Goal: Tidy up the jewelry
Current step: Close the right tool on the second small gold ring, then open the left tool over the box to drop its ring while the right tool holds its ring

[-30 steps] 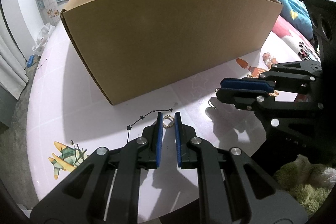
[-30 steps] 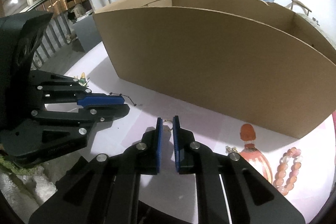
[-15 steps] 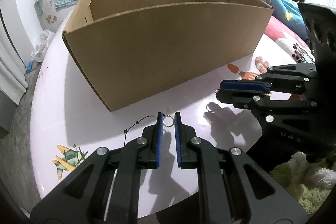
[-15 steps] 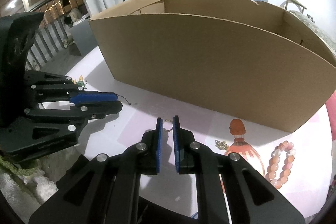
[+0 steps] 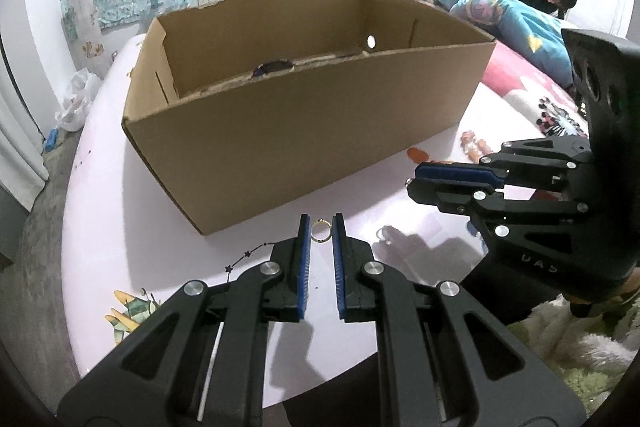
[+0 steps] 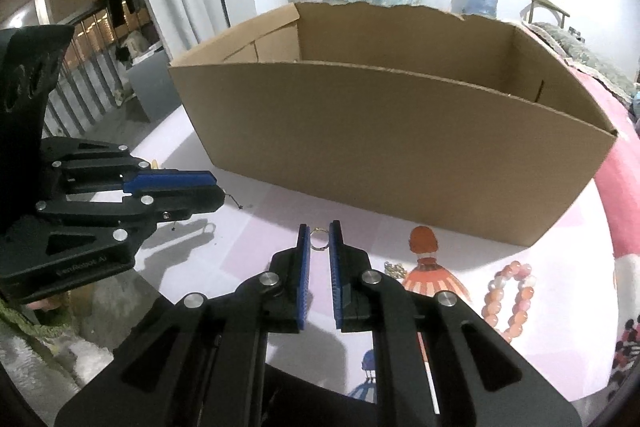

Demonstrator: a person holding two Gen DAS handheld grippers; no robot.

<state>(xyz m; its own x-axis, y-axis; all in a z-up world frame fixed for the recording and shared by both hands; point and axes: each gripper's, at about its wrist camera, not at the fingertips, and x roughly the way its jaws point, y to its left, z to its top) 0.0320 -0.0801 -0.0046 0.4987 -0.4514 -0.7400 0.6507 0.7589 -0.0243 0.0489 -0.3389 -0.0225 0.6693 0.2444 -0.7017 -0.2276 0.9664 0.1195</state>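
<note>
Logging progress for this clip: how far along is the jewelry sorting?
Something dark already lies inside the cardboard box. In hand: the left claw pinches a small ring, the right claw another ring. Left on the table: bead bracelet, gold piece.

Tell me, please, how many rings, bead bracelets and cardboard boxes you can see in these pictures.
rings: 2
bead bracelets: 1
cardboard boxes: 1
Total: 4
</note>
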